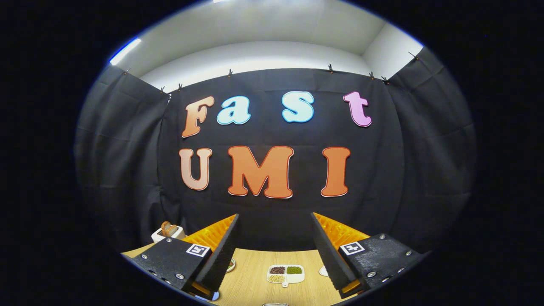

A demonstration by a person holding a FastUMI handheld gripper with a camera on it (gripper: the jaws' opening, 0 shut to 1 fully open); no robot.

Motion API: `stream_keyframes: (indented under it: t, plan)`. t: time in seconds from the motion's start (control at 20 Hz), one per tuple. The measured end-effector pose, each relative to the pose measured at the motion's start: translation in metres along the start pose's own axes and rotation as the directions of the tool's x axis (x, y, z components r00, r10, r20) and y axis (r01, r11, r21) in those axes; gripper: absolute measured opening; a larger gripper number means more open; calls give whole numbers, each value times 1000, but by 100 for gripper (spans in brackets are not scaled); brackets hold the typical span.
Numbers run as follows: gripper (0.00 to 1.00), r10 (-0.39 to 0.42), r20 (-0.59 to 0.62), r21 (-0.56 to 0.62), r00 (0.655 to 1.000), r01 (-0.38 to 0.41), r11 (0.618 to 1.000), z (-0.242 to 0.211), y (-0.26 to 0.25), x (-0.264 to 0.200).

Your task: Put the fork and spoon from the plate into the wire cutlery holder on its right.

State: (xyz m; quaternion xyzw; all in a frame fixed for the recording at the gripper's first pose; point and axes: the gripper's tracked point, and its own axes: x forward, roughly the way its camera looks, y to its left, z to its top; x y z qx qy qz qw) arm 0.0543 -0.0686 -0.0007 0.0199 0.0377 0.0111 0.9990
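I hold the gripper [274,250] wide open & empty, high over the light wooden table [250,280], w/ white divided dish [285,274] below between fingers; fork/spoon direction unclear.

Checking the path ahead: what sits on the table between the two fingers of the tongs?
In the gripper view, a small divided dish of beans or grains lies on the wooden table, between the open tongs.

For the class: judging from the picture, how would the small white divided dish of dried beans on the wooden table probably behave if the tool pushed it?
The divided dish looks shallow and flat-bottomed, so it would likely slide on the smooth wooden table rather than tip. Its loose beans could spill over the low rim if jolted. The tool is open, its fingers apart and empty.
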Motion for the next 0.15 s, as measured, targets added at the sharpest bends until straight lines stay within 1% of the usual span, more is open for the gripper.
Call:
stream_keyframes:
  t: [0.15]
  plan:
    - [96,-1,-8,2,1000,2,1000,-2,2,0]
